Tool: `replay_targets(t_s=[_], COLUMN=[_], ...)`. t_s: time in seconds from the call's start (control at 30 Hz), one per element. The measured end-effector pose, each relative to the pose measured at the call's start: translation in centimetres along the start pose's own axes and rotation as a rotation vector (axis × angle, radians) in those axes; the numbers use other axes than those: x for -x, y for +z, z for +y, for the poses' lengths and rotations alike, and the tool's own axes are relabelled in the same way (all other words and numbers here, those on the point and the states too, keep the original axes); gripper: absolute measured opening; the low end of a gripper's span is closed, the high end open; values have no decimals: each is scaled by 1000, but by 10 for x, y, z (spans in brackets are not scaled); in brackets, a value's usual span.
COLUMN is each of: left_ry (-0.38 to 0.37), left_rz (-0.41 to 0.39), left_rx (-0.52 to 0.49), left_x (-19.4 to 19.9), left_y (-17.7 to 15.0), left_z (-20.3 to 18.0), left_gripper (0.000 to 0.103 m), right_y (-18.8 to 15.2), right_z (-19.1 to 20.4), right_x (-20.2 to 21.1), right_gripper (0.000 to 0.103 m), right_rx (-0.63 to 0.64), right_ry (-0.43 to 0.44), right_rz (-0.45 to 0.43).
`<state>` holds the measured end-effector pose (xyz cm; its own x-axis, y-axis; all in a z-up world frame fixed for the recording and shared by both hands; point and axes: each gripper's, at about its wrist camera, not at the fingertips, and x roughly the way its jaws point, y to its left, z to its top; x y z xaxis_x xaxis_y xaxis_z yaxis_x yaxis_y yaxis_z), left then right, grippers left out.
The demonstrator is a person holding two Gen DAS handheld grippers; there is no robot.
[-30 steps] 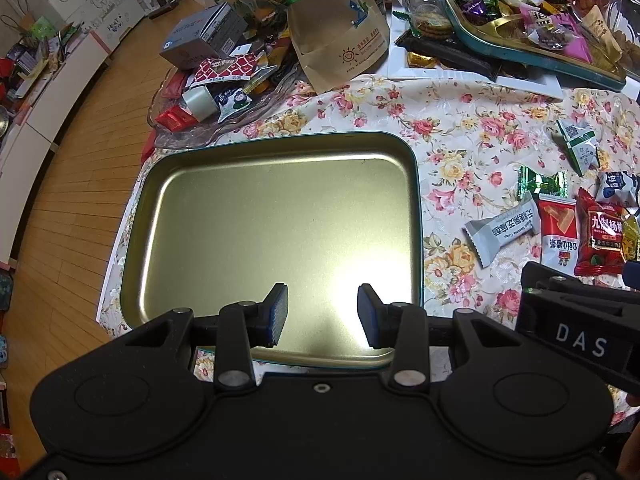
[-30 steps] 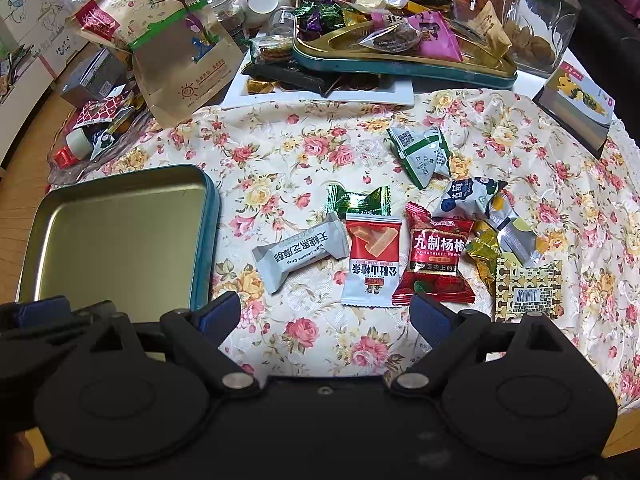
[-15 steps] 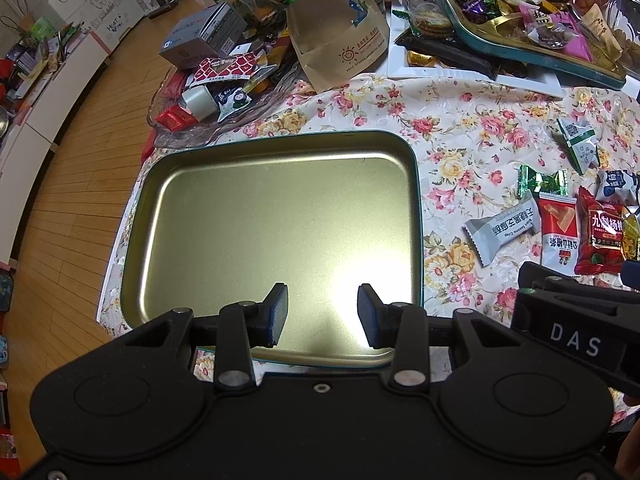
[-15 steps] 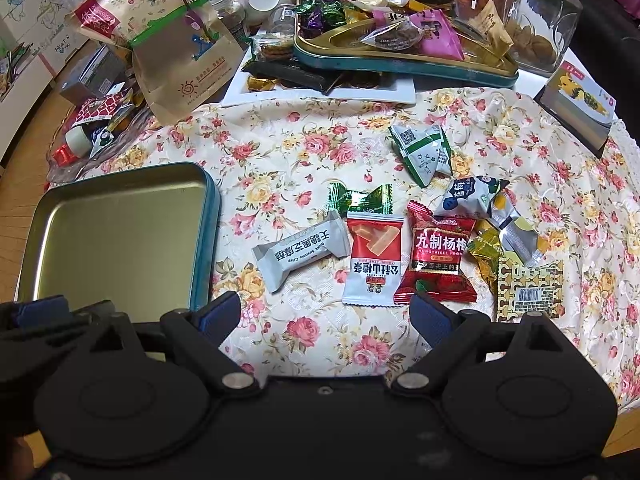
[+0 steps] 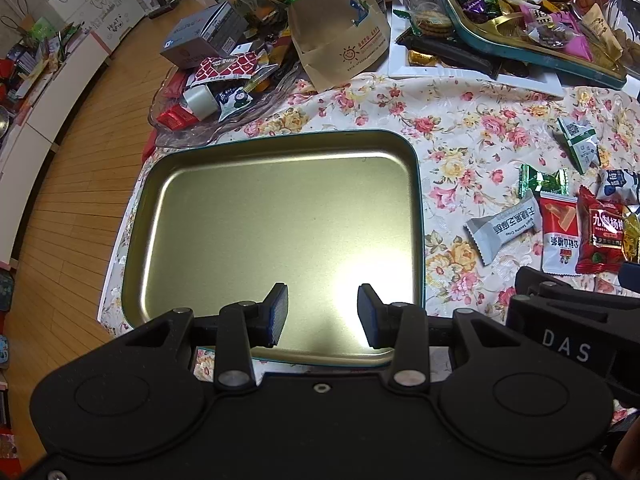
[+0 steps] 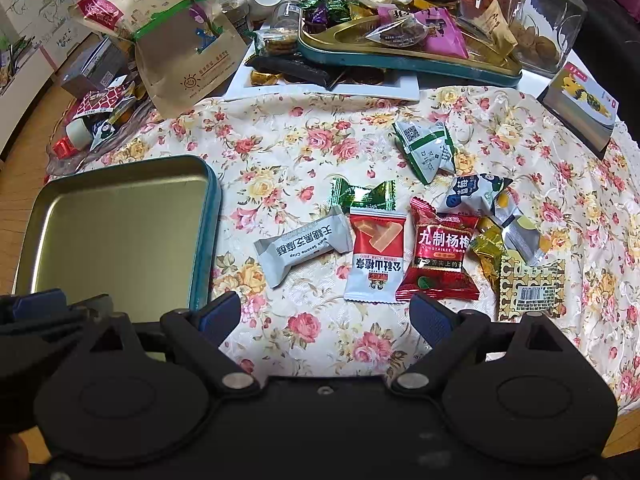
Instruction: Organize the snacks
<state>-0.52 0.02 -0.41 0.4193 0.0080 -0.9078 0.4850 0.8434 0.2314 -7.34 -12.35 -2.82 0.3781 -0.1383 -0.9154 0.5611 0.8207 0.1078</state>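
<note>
Nothing has shifted since a second ago: both grippers hang where they were and every wrapper lies as it did.

The left gripper (image 5: 322, 312) hovers over the near edge of the gold tin tray (image 5: 136, 216), its jaws parted with nothing between them. The tray sits at the left edge of the flowered tablecloth (image 6: 304, 148), bare inside apart from a bright glare patch near the fingers.

The right gripper (image 6: 326, 318) hangs over bare cloth near the table's front edge, jaws spread wide and released, gripping nothing. Just beyond it lie the loose snacks: a grey sesame bar (image 6: 304, 246) nearest the tray, a red-and-white packet (image 6: 376, 256) touching it, a dark red packet (image 6: 440, 252) beside that, a green candy (image 6: 362, 196) behind them, and a green-and-white packet (image 6: 426, 150) further toward the far edge. A blue-and-white packet (image 6: 476, 194), gold wrappers and a patterned gold packet (image 6: 532, 284) crowd together at the right, overlapping so their outlines are hard to separate.

In the left wrist view the right-hand snacks are cut off by the frame edge and partly hidden behind the right gripper's body. The far edge holds a cluttered second tray (image 6: 404, 60), a paper bag (image 6: 180, 40) and a jar (image 6: 548, 20), with much of their contents indistinct.
</note>
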Motion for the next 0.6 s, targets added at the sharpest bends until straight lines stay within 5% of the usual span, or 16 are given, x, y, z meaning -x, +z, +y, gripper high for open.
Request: replay_targets(t_s=[0.6], left_ry=[-6], left_rz=[5], left_rx=[8], left_x=[0], left_y=[1], left_z=[-1], left_gripper=[48], right_y=[0], right_z=[2], right_x=[-2], right_gripper=[96], right_rx=[3], right_ry=[-6], right_rz=[6])
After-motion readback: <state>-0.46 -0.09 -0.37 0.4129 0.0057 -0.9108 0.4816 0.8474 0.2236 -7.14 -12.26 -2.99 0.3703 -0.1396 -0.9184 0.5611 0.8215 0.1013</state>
